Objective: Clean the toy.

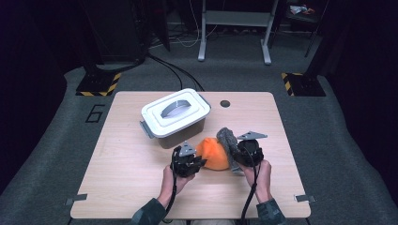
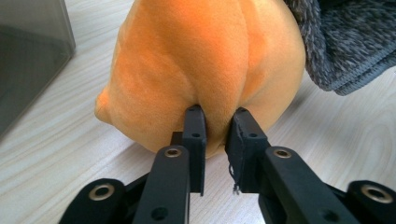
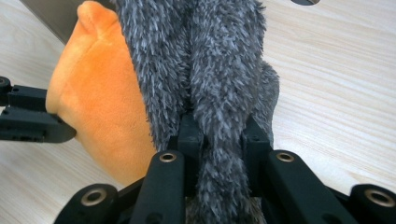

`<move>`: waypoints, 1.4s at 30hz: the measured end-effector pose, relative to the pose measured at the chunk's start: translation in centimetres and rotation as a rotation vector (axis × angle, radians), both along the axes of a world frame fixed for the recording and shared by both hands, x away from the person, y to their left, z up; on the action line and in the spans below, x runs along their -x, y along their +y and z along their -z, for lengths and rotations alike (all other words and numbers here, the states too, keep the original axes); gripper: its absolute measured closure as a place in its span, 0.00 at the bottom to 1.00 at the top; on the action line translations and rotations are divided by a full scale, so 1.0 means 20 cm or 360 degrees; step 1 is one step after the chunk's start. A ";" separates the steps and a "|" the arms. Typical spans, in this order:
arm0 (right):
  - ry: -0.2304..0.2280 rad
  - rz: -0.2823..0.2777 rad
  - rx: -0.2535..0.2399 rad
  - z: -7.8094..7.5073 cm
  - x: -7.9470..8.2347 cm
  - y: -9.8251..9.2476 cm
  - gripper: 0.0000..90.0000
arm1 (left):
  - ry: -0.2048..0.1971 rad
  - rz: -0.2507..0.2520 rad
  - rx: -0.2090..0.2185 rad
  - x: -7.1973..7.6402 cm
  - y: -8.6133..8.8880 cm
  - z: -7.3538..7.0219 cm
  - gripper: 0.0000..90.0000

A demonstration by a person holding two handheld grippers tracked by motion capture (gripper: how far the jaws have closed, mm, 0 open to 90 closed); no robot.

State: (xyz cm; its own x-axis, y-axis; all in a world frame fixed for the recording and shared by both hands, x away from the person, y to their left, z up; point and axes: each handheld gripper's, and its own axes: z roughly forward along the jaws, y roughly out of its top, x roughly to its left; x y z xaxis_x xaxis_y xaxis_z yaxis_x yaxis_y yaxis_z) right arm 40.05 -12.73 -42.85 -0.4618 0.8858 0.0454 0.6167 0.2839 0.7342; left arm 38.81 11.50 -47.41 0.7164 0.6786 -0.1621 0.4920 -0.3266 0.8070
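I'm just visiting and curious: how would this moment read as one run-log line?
left gripper: pinching orange plush | right gripper: shut on grey fabric | box: lidded, behind | table: wood

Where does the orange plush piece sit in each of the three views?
High view: orange plush piece at the table's near centre, between both hand-held grippers.
Left gripper view: upper centre, a fold pinched between the black jaws.
Right gripper view: left of centre.
Shared landmark: grey fuzzy cloth lying against it.

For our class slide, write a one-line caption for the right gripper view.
Right gripper pinches grey fuzzy cloth beside the orange plush.
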 end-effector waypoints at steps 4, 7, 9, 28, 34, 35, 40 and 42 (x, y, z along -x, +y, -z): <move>0.0013 0.0014 0.0004 0.00 -0.01 0.00 0.84 | -0.0026 0.0001 -0.0042 0.02 0.00 0.01 0.72; 0.0019 0.0019 0.0002 0.00 -0.01 0.00 0.83 | -0.0074 -0.0019 -0.0145 0.03 0.00 0.04 0.63; 0.0013 0.0020 0.0016 0.00 -0.02 0.00 0.83 | -0.0125 -0.0037 -0.0226 0.03 -0.01 0.05 0.57; -0.0003 0.0018 -0.0002 -0.01 -0.02 -0.03 0.83 | -0.0178 -0.0011 -0.0197 0.01 -0.04 0.05 0.90; -0.0038 0.0034 -0.0024 -0.04 0.01 -0.06 0.83 | -0.0037 -0.0022 -0.0066 0.01 -0.02 0.02 0.91; -0.0045 0.0033 -0.0026 -0.05 0.01 -0.06 0.83 | -0.0021 -0.0014 -0.0051 0.01 -0.02 0.01 0.91; -0.0075 0.0038 -0.0023 -0.09 0.03 -0.06 0.83 | 0.0029 -0.0032 0.0022 0.03 -0.03 -0.03 0.91; -0.0089 0.0044 -0.0030 -0.10 0.04 -0.06 0.83 | 0.0062 -0.0042 0.0035 0.03 -0.03 -0.04 0.91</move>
State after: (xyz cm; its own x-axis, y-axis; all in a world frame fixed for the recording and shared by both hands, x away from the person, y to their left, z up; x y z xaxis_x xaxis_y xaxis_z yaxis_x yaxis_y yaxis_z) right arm 39.34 -13.86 -40.88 -0.4392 0.8976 0.0368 0.5820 0.2531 0.7728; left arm 38.18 10.91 -46.60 0.6912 0.6931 -0.2046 0.5315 -0.2958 0.7937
